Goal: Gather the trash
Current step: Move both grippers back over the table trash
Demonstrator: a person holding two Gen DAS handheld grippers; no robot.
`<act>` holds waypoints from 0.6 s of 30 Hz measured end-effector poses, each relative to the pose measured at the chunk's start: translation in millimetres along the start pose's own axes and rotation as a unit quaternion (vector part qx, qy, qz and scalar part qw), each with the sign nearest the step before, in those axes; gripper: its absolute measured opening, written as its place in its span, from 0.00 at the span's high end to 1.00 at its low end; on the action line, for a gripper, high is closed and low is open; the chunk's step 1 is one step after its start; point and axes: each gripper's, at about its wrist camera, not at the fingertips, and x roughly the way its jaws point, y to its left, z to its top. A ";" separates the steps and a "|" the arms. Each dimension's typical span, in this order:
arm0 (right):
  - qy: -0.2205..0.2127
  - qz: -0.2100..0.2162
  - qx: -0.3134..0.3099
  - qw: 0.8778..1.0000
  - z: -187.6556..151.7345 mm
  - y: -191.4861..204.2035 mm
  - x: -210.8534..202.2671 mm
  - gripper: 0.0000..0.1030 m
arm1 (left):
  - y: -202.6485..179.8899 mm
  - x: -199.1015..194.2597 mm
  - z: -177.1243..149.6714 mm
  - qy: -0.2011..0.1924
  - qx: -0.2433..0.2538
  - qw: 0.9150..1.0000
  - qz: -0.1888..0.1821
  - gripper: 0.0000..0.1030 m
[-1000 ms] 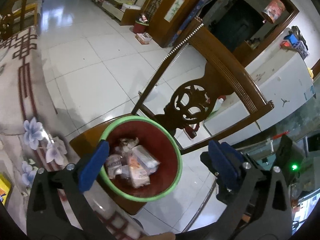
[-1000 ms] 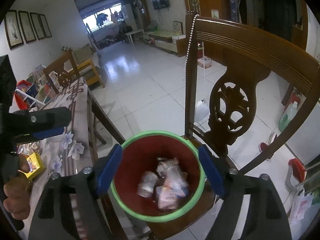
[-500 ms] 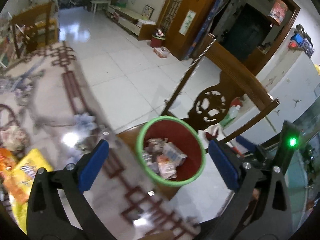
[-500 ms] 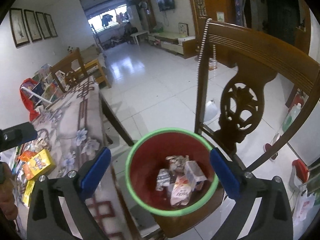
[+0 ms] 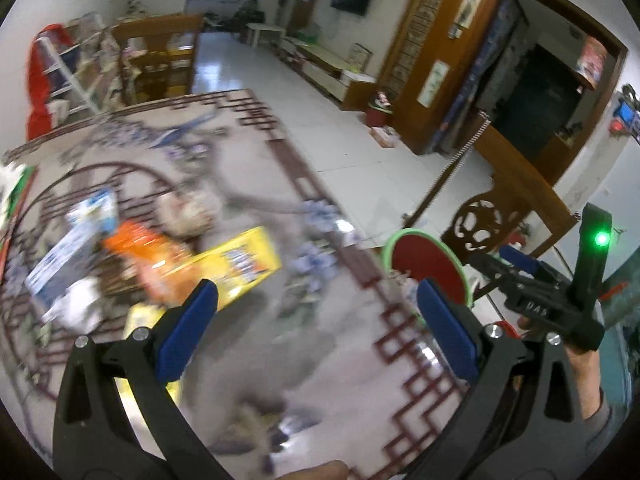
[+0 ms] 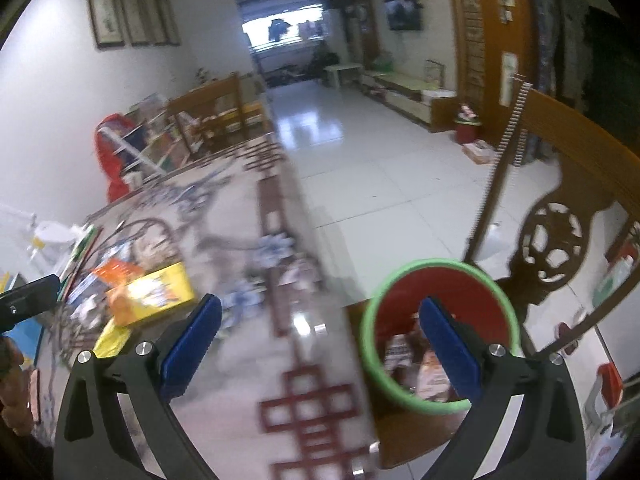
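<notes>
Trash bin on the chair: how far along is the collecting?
Done: several wrappers lie in the red bin. In hand: nothing; left gripper and right gripper are open and empty. Left: the yellow box and other blurred packets on the table.

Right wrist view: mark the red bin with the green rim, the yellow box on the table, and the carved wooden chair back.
Red bin with the green rim (image 6: 436,268): right wrist view, far rim.
Yellow box (image 6: 160,290): right wrist view, top face.
Carved wooden chair back (image 6: 554,238): right wrist view, round carved medallion.
</notes>
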 end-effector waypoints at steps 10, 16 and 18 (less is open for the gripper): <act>0.032 0.048 -0.087 0.995 -19.7 98.8 23.6 0.07 | 100.1 -23.9 -58.6 0.032 -0.050 0.997 0.053 0.05; 0.049 0.066 -0.135 0.987 -27.4 138.7 42.2 0.07 | 124.8 -14.3 -84.7 0.060 -0.058 0.995 0.058 0.05; 0.049 0.069 -0.158 0.984 -29.1 147.3 46.3 0.07 | 126.2 -7.5 -89.5 0.072 -0.052 0.994 0.059 0.05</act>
